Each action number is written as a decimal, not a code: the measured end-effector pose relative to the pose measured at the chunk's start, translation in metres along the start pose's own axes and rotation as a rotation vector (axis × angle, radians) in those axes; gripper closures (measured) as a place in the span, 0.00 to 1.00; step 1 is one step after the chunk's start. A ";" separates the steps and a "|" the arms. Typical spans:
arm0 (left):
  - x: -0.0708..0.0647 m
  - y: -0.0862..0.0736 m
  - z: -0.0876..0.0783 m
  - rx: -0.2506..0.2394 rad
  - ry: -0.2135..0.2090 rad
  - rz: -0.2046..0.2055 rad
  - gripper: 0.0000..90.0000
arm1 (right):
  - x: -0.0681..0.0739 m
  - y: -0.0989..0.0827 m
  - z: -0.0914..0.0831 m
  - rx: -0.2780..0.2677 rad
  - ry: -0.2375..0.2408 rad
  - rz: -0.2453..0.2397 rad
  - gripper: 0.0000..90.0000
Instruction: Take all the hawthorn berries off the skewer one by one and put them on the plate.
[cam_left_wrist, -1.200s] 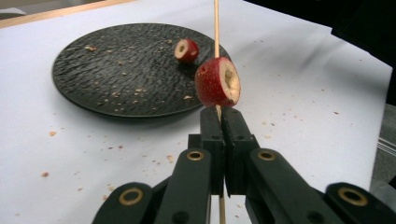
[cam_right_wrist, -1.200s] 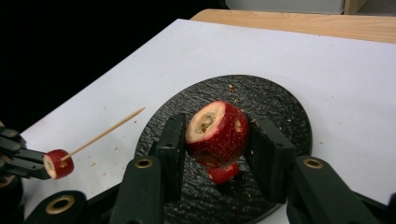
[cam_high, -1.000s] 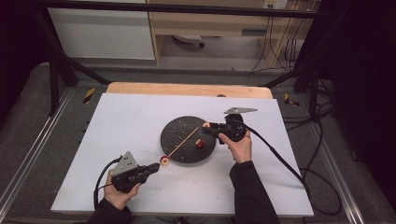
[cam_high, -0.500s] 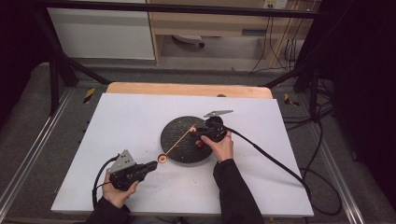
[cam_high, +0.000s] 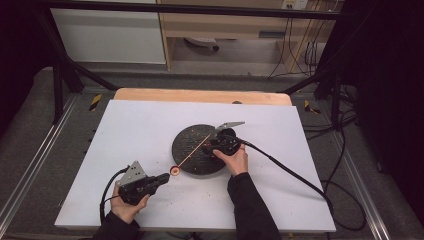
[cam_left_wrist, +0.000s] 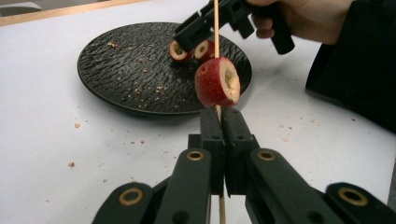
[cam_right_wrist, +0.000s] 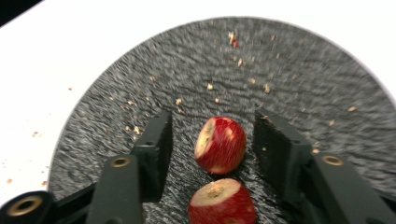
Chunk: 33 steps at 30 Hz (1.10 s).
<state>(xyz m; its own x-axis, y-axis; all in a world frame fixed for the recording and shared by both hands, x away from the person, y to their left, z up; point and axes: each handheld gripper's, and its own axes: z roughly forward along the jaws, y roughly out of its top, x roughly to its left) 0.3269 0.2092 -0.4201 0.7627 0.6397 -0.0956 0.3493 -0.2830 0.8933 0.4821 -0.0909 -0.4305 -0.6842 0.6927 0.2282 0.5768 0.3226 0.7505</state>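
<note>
Straddling an apple piece, the spread right gripper.

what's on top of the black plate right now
Two red fruit pieces and scattered crumbs lie on the black plate, with the open right tongs straddling one piece. The plate surface beneath the pieces and tongs is covered.

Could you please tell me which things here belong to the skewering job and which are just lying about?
In the job:
- wooden skewer, clamped in the left tongs
- fruit piece already threaded on it
- two fruit pieces on the black plate
- right tongs, open around one piece

Lying about:
- crumbs on the white table
- loose cables on the floor
</note>
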 end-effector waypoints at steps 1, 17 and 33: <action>0.000 0.000 0.000 0.000 0.000 0.000 0.98 | 0.001 0.001 -0.004 -0.008 0.001 -0.004 0.49; -0.005 0.001 0.005 0.013 -0.009 0.007 0.98 | 0.023 -0.016 -0.070 -0.087 0.066 -0.036 0.10; -0.026 0.003 0.024 0.049 -0.061 0.041 0.98 | 0.041 -0.059 -0.089 -0.102 0.172 -0.030 0.07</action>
<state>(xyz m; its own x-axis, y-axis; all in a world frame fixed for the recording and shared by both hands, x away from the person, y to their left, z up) 0.3215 0.1747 -0.4255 0.8083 0.5822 -0.0873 0.3419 -0.3435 0.8747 0.3802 -0.1388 -0.4100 -0.7719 0.5602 0.3006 0.5125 0.2685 0.8156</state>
